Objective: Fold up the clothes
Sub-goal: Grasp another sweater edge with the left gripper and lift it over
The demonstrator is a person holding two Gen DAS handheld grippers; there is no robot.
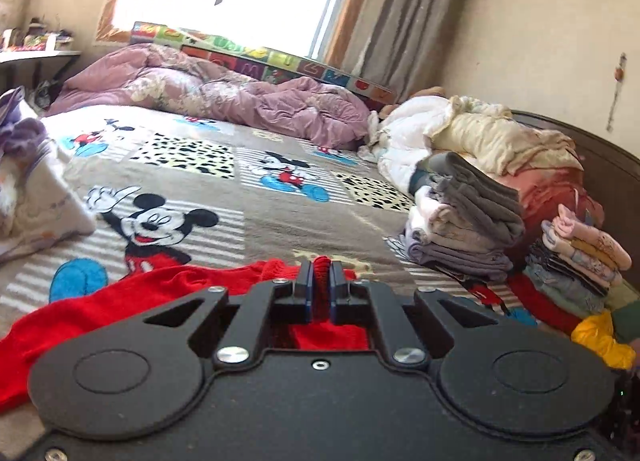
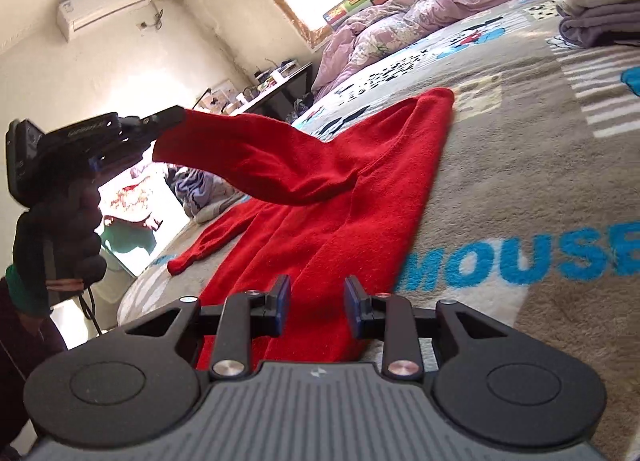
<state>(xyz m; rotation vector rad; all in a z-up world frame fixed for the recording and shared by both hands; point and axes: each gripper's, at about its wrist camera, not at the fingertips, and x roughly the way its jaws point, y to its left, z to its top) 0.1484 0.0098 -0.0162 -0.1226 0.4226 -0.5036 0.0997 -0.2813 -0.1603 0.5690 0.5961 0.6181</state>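
Note:
A red sweater (image 2: pixel 340 197) lies spread on the Mickey Mouse blanket (image 2: pixel 520 165). One of its sleeves (image 2: pixel 260 157) is lifted off the bed, its cuff pinched in my left gripper (image 2: pixel 180 115), which a gloved hand (image 2: pixel 60 229) holds at the left. In the left wrist view that gripper (image 1: pixel 321 277) is shut on a ridge of red knit, with the rest of the sweater (image 1: pixel 100 313) trailing left below it. The other sleeve (image 2: pixel 212 241) lies flat toward the bed's edge. My right gripper (image 2: pixel 318 301) hovers over the sweater's near edge, jaws apart, pads not pressing the cloth.
Two stacks of folded clothes (image 1: pixel 468 221) (image 1: pixel 580 261) and a yellow garment (image 1: pixel 600 337) sit on the bed's right side. A purple duvet (image 1: pixel 224 93) is bunched at the far end under the window. Loose pale laundry (image 1: pixel 32 189) lies at the left.

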